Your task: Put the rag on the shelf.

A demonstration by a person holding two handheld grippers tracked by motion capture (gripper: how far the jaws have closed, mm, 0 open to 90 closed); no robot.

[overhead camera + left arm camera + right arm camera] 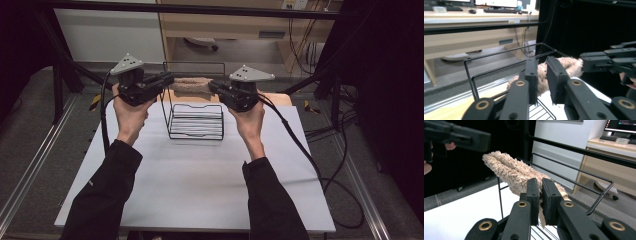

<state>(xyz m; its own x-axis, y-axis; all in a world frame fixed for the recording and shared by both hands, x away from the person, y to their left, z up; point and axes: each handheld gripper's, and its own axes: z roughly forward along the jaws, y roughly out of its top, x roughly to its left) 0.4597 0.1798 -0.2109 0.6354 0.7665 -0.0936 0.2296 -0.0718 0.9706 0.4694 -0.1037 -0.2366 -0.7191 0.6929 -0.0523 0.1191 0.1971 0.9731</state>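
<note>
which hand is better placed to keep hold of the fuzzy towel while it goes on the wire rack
Right, probably. The right gripper has its fingers clamped on the towel at the rack; the left gripper shows a gap, towel loosely between.

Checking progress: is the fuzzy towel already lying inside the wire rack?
No; the towel hangs stretched between the left claw and right claw, above the rack.

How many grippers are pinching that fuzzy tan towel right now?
2. The left gripper clamps one end of the towel, the right gripper clamps the other, stretching it above the wire rack.
</note>
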